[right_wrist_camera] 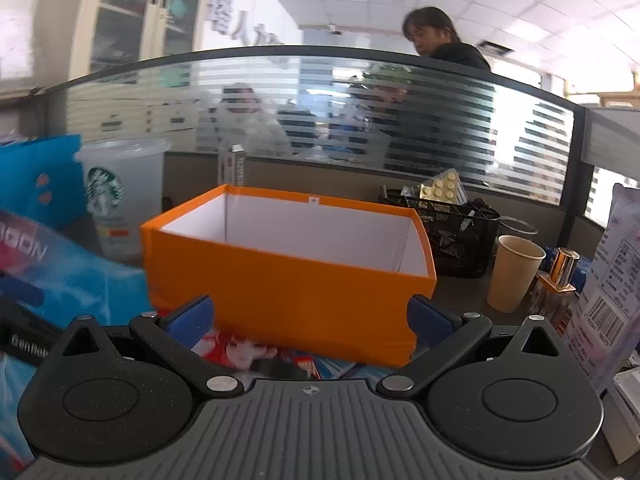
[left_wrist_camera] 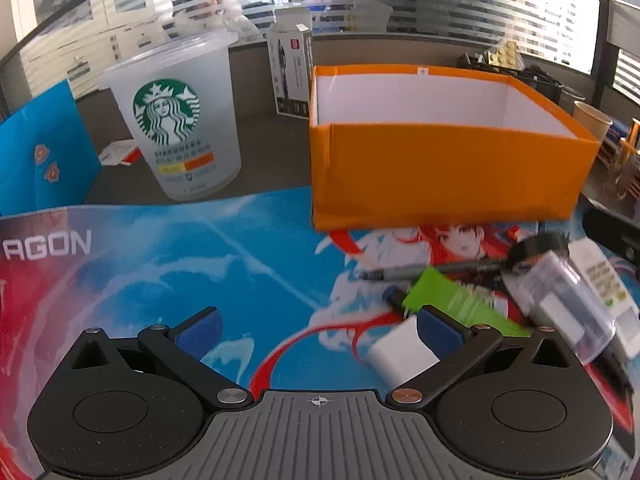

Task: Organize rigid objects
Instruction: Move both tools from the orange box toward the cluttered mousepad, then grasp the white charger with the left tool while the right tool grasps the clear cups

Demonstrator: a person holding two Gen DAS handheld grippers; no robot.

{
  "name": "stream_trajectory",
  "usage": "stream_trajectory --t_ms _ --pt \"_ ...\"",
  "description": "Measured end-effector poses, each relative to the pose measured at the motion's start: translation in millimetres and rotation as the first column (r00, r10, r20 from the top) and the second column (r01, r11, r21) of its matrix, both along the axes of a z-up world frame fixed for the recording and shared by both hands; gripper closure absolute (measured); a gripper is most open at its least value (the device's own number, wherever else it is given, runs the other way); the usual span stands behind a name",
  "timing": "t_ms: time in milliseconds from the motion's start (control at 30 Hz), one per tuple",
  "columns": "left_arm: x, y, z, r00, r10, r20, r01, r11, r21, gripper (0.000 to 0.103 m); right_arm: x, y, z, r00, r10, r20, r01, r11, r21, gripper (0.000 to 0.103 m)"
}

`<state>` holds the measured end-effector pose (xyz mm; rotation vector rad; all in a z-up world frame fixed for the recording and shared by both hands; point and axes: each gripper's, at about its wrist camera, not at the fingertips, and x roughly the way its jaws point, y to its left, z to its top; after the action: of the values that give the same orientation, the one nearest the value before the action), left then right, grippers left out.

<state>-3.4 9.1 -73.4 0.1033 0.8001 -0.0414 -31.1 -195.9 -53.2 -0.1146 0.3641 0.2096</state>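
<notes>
An open orange box [left_wrist_camera: 440, 168] with a white, empty-looking inside stands on the printed desk mat [left_wrist_camera: 160, 264]. It also shows in the right wrist view [right_wrist_camera: 288, 284]. My left gripper [left_wrist_camera: 318, 330] is open and empty, low over the mat. To its right lies a pile: a white block [left_wrist_camera: 400, 354], a green packet [left_wrist_camera: 452, 300], a grey pen [left_wrist_camera: 432, 270], a black tape roll [left_wrist_camera: 540, 246] and a clear plastic case [left_wrist_camera: 568, 304]. My right gripper [right_wrist_camera: 310, 320] is open and empty, just in front of the box's near wall.
A frosted Starbucks cup [left_wrist_camera: 180, 120] stands left of the box, with a blue folder [left_wrist_camera: 40, 152] further left. A paper cup [right_wrist_camera: 514, 272], a gold-capped bottle [right_wrist_camera: 556, 288] and a black mesh organizer [right_wrist_camera: 460, 236] stand right of the box. A glass partition [right_wrist_camera: 320, 108] runs behind.
</notes>
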Motion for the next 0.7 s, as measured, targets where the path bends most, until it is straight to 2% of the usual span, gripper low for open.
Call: stream_trajectory --t_ms 167,267,367,533,567,633,700 --pt "-13 -2 -7 0.999 -0.031 0.024 0.031 0.999 -0.023 0.000 -21 -6 -16 0.997 0.075 0.019 -0.074 0.997 -0.022 0.000" --pt "-11 -6 -15 0.999 -0.045 -0.001 0.045 0.999 -0.030 0.000 -23 -3 -28 0.997 0.074 -0.010 -0.074 0.995 -0.061 0.000" --pt "-10 -7 -20 0.998 -0.057 -0.021 0.056 0.996 -0.069 0.000 -22 -5 -34 0.993 0.104 -0.046 -0.105 0.994 -0.010 0.003" --pt "-13 -5 -25 0.999 -0.035 -0.026 0.032 0.995 -0.095 0.000 -11 -9 -42 0.985 0.126 -0.116 -0.122 0.992 0.040 0.016" --pt "-13 -3 -26 0.999 -0.023 -0.028 0.020 0.994 -0.105 0.000 -10 -10 -43 0.983 0.133 -0.127 -0.128 0.991 0.051 0.016" --pt "-15 1 -28 1.000 -0.001 -0.028 -0.003 0.991 -0.134 0.000 -7 -14 -45 0.979 0.146 -0.145 -0.136 0.988 0.074 0.026" --pt "-16 4 -30 0.999 0.024 -0.028 -0.028 0.985 -0.168 0.000 -3 -15 -48 0.976 0.151 -0.158 -0.138 0.986 0.093 0.029"
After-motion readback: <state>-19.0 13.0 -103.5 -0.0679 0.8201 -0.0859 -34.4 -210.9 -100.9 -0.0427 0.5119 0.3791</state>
